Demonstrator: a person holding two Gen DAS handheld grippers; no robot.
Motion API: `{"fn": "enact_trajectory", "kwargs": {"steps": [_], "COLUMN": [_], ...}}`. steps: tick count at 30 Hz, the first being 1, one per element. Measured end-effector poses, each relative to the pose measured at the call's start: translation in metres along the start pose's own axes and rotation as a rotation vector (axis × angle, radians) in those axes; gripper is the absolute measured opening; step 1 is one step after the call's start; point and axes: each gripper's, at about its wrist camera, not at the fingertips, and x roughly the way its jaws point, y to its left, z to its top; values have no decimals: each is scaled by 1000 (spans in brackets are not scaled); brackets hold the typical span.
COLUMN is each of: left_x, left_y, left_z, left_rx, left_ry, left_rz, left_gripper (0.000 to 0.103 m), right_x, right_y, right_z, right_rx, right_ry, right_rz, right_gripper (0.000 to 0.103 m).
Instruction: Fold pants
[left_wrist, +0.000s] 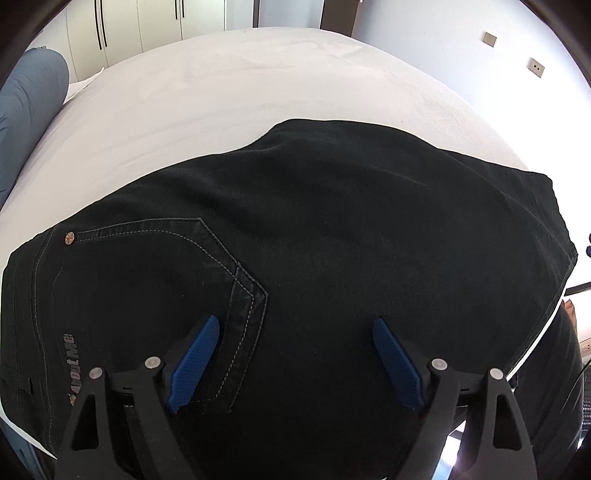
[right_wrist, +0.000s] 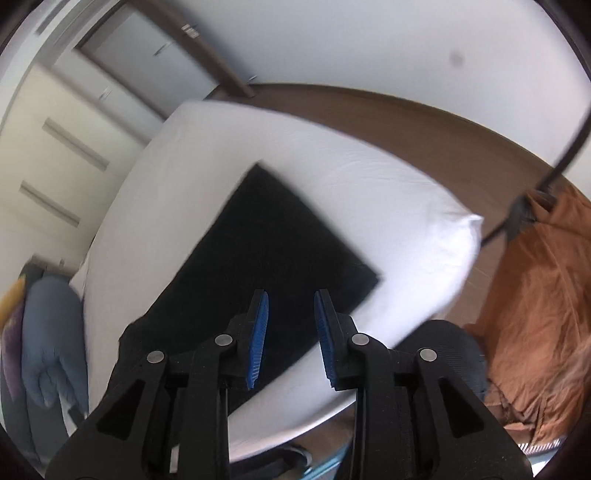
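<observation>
Left wrist view: Your left gripper (left_wrist: 293, 325) sits low over the black pants (left_wrist: 332, 229), with its jaws spread wide apart and nothing between them. The pants lie flat on the white bed (left_wrist: 221, 85), in a folded-looking slab whose far edge crosses the middle of the mattress. The left blue pad (left_wrist: 195, 363) overlaps the stitched back pocket (left_wrist: 166, 280); whether it touches the cloth cannot be told. A copper rivet (left_wrist: 69, 237) marks the pocket's upper corner, and grey lettering (left_wrist: 72, 363) runs along the waist area at the left. A grey-blue pillow (left_wrist: 29, 107) lies at the left side of the bed, and wardrobe doors (left_wrist: 140, 26) stand beyond it.

Right wrist view: Your right gripper (right_wrist: 291, 308) is held higher, above the near edge of the bed (right_wrist: 369, 177). Its jaws stand moderately apart and grip nothing. The pants (right_wrist: 266, 251) appear as a dark rectangle on the sheet, ahead of and below the blue pads (right_wrist: 258, 339). An orange cloth (right_wrist: 535, 295) hangs at the right, clear of the bed. The frame is motion-blurred.
</observation>
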Motion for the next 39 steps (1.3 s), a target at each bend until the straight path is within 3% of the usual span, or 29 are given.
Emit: {"fn": "enact_trajectory", "kwargs": {"steps": [3,6,9,12,18,19,24,26,28,30,34,39], "left_x": [-7,-10,-13,-16,-18,-26,-33,-17,16,20,19,20], "left_y": [3,6,12,13,-6,-13,-33,-40,-49,-55,-51,-49], "left_z": [-13,-21,-29,-38,-37,-33,-1,6,2,-10,-23,-29], "left_rx": [5,3,7,8,35,40,41,37,49,87,55,51], "left_ry": [5,6,0,-7,0,-20,-112,-96,15,-28,-29,-15], "left_rz": [2,-4,-7,-6,27,16,-55,-82,-79,-47,-63,-65], "left_gripper": [87,87,87,88,86,81,81,81,82,82,83,83], "right_x": [37,78,119,113,106,107,117,119,120,117,93,137], "right_y": [78,134,142,138,128,127,138,139,139,138,162,239], "right_z": [-22,-52,-85,-109,-115,-115,-121,-126,-126,-120,-95,-87], "right_rx": [-208,-421,-553,-678,-658,-659,-700,-701,-685,-619,-575,-545], "right_ry": [137,214,339,301,327,331,367,371,390,424,311,373], "right_rz": [115,57,-105,-160,-175,-179,-229,-235,-237,-241,-76,275], "right_gripper": [26,26,23,23,23,23,23,23,22,22,22,22]}}
